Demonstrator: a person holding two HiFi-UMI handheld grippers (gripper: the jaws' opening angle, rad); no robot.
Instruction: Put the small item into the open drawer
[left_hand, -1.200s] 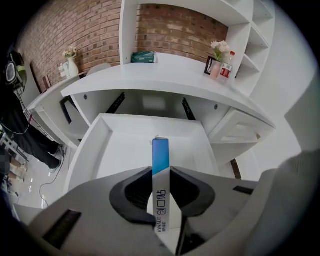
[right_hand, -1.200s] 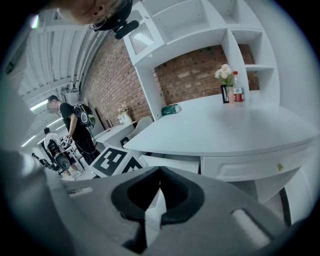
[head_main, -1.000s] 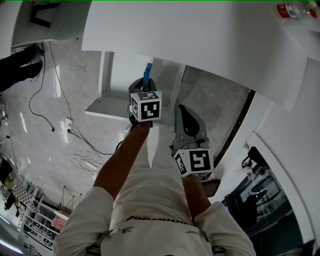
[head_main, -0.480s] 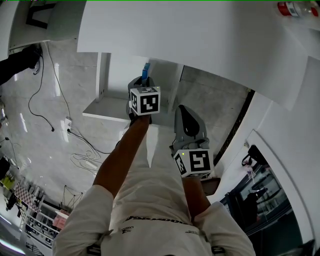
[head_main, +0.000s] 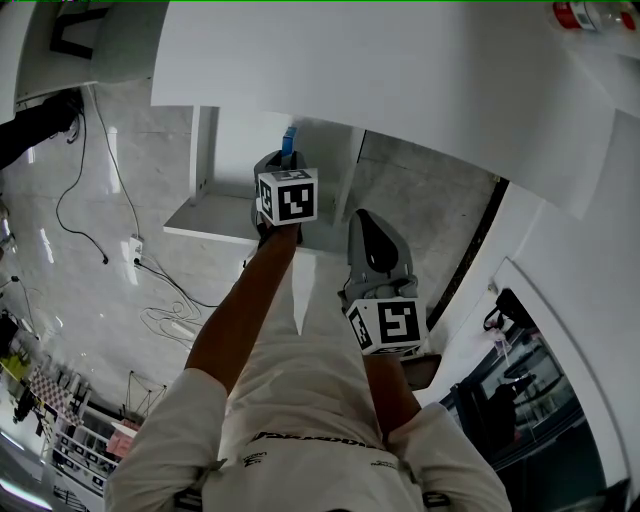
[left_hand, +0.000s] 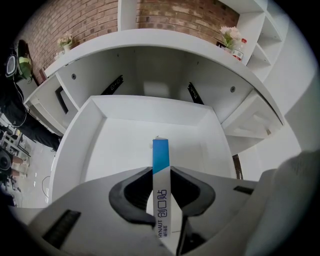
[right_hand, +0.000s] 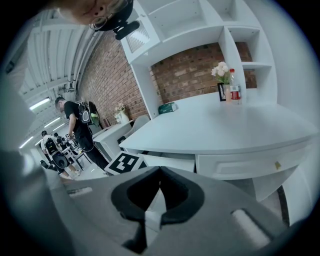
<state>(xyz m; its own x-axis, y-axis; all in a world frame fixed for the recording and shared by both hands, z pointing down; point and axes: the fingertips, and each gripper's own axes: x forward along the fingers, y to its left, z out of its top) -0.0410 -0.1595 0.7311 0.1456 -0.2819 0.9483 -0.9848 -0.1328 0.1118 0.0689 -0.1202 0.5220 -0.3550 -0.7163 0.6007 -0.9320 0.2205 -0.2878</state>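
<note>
Brickwork (left_hand: 170, 12) rises behind the drawer (left_hand: 95, 150), which stands pulled out, white and bare inside, under a white desk (left_hand: 150, 37). Glossy grey floor (head_main: 70, 280) with black cables (head_main: 100, 190) lies beside the drawer.

The left gripper (left_hand: 161, 172) hangs over the drawer, its pads touching the sides of a slim blue-and-white box (left_hand: 161, 155) that stands upright between them; the jaws are opening. A second ago this gripper was a little further back from the drawer. The right gripper (right_hand: 159, 172) has not moved: back from the drawer, jaws together, nothing between them.

The box reads "HYNAUT" and "创口贴".
</note>
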